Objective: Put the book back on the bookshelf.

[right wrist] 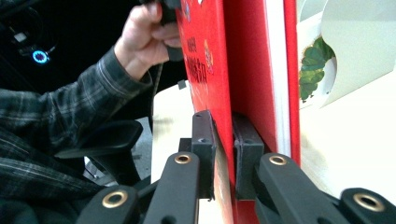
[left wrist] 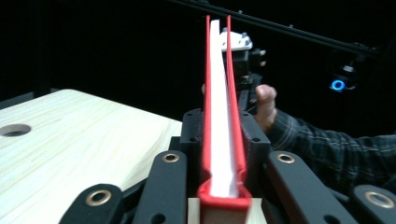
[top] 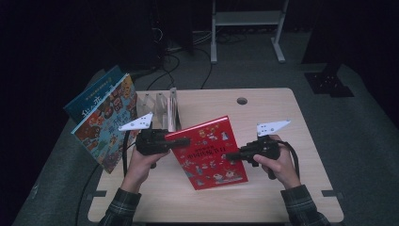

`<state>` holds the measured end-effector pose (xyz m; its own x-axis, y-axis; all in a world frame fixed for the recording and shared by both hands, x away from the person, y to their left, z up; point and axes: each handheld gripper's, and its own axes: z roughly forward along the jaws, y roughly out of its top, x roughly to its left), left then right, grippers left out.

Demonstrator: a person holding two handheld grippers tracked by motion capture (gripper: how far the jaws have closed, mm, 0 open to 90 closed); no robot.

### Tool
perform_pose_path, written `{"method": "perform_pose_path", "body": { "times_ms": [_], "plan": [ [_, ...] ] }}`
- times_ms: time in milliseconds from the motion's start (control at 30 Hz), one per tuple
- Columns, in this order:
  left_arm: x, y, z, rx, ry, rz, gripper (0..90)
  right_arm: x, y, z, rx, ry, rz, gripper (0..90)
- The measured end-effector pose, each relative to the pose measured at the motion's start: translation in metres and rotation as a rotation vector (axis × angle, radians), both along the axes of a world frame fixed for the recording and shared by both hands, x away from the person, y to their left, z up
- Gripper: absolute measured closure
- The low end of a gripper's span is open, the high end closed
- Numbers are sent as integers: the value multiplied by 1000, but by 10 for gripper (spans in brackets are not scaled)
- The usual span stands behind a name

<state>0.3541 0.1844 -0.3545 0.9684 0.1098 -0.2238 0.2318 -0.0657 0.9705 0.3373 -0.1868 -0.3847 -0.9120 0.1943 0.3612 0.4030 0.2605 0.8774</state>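
A red picture book hangs tilted over the wooden table, held up between my two grippers. My left gripper is shut on its left edge. In the left gripper view the red picture book runs edge-on between the pads, white pages between red covers. My right gripper reaches in at the book's right side. In the right gripper view the red cover stands between the pads, with a thin dark gap on the left pad's side.
A wooden slotted rack stands at the table's back left. A blue book and a colourful picture book lean out over the left edge beside it. A cable hole is at the back. A white book with a green picture stands behind.
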Motion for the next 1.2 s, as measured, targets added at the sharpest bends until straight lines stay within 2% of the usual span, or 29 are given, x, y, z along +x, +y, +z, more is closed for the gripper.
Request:
{"method": "perform_pose_path", "body": {
  "times_ms": [133,233,367,467,600,733,800,967,1133,1200],
  "plan": [
    [-2,-3,9,31,-19,-5,779,1,2,-3,-21,-25,-8,779],
    [-4,-4,15,53,-27,-5,786,0,3,-6,-18,-43,-8,764],
    [-8,-7,22,94,-45,16,789,-1,1,-11,-14,-60,-10,690],
    [-10,-4,27,105,-56,49,792,-1,-6,-14,-22,-66,-33,648],
    [-13,2,34,101,-71,76,794,-1,-17,-20,-56,-68,-108,584],
    [-17,8,41,104,-81,98,794,-2,-24,-27,-107,-105,-189,489],
    [-20,12,44,109,-86,119,794,-2,-30,-31,-137,-124,-242,470],
    [-27,24,51,137,-102,179,793,-3,-44,-47,-235,-119,-380,383],
    [-32,38,55,155,-103,235,793,0,-58,-68,-367,-98,-531,326],
    [-34,46,57,157,-98,258,793,3,-65,-76,-398,-66,-586,313]
  ]
}}
